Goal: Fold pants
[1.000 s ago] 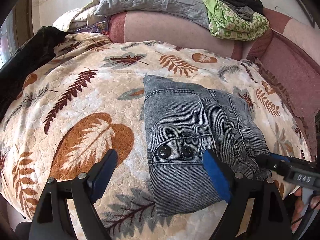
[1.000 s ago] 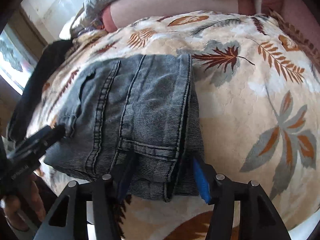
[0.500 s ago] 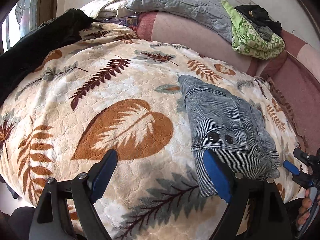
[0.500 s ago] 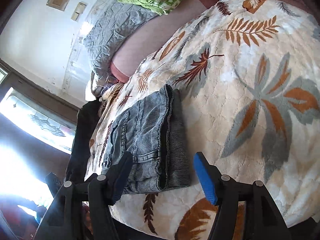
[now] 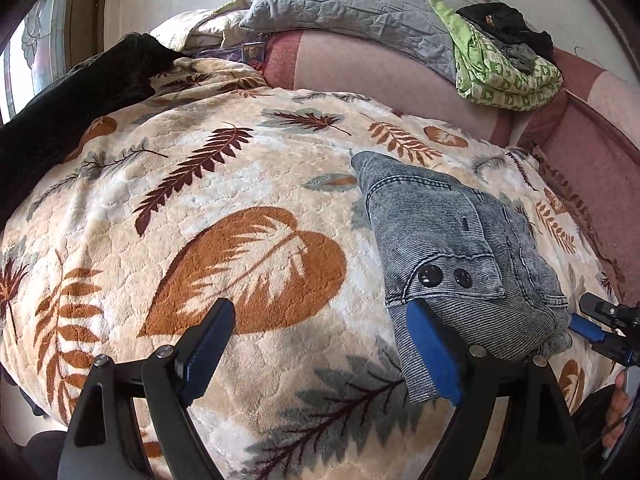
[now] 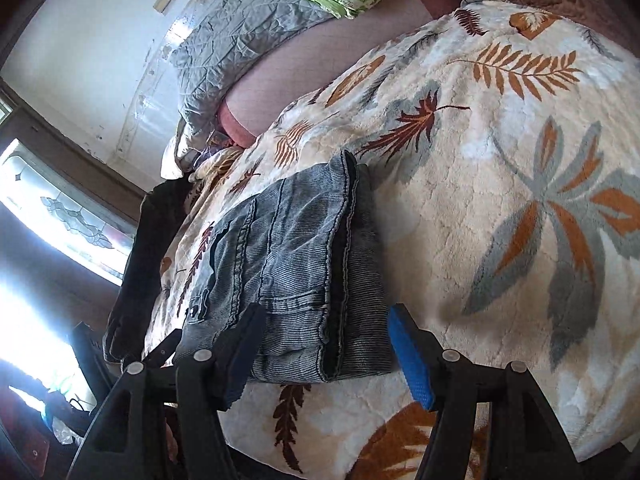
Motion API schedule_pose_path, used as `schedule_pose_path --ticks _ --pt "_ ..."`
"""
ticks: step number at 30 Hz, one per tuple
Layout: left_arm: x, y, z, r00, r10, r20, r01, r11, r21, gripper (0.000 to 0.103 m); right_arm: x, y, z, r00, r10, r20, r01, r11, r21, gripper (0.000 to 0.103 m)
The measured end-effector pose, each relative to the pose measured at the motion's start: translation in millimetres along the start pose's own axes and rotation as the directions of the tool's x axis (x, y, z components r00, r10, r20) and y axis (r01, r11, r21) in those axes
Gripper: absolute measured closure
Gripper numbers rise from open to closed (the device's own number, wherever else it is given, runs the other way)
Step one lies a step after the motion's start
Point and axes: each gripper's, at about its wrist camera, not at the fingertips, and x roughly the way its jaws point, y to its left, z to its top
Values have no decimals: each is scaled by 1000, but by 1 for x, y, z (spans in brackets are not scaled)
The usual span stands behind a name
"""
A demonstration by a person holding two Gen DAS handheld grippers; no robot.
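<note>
My left gripper (image 5: 320,356) hangs over the blanket (image 5: 168,216) with its jaws wide apart and nothing between them. Its right finger sits just at the near-left corner of the pants (image 5: 452,248), though I cannot tell whether it touches the cloth.

The pants lie on the bed as a compact denim bundle, several layers stacked, two dark buttons (image 5: 444,278) facing up, toward the right side of the blanket and close to its near edge.

My right gripper (image 6: 326,360) is also spread open and empty, its fingers straddling the near end of the pants (image 6: 296,264) from slightly back. From the left view it (image 5: 600,330) shows just beside the bundle's right corner.

I judge the folding itself done, or nearly: the stack looks square, edges roughly aligned. This looks like the release-and-check step. What is left, as I see it, is to clear both grippers without snagging a layer, or press the top flat if an edge lifts.
</note>
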Motion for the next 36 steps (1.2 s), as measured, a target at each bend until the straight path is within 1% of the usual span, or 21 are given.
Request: schedule_pose_path --ticks 5,9,11,14,16,20,22,26,31,36 --pt "4 9 -3 1000 -14 1 14 1000 -20 15 5 5 1 1000 -13 -3 13 1000 -21 36" --pt "3 12 -2 1000 -3 -18 2 999 -38 15 -2 5 4 999 7 45 -6 1000 -15 36" --pt "-6 11 1 1000 -1 -4 0 1000 -27 15 -6 2 7 997 24 74 -24 1000 7 36" --pt "-19 7 4 999 33 20 -33 999 4 15 -11 -7 12 993 60 99 -67 996 63 36" --pt "-24 6 6 999 41 24 -41 999 1 15 -13 -12 13 991 91 100 -100 990 95 36" --pt "-28 3 6 999 39 19 -39 999 -11 15 -23 -17 11 986 119 117 -132 985 114 36" --pt "-25 -1 5 999 42 7 -42 999 -6 15 -27 -17 8 986 120 118 -133 985 112 31" --pt "-20 -5 5 999 37 -12 -37 999 -4 15 -34 -17 6 986 105 129 -117 989 89 31" --pt "-24 -3 9 1000 9 3 -9 1000 -12 15 -31 -22 6 989 83 118 -96 990 108 31" --pt "-15 9 13 999 -32 -25 31 998 -61 15 -26 -17 4 992 70 101 -79 993 84 31"
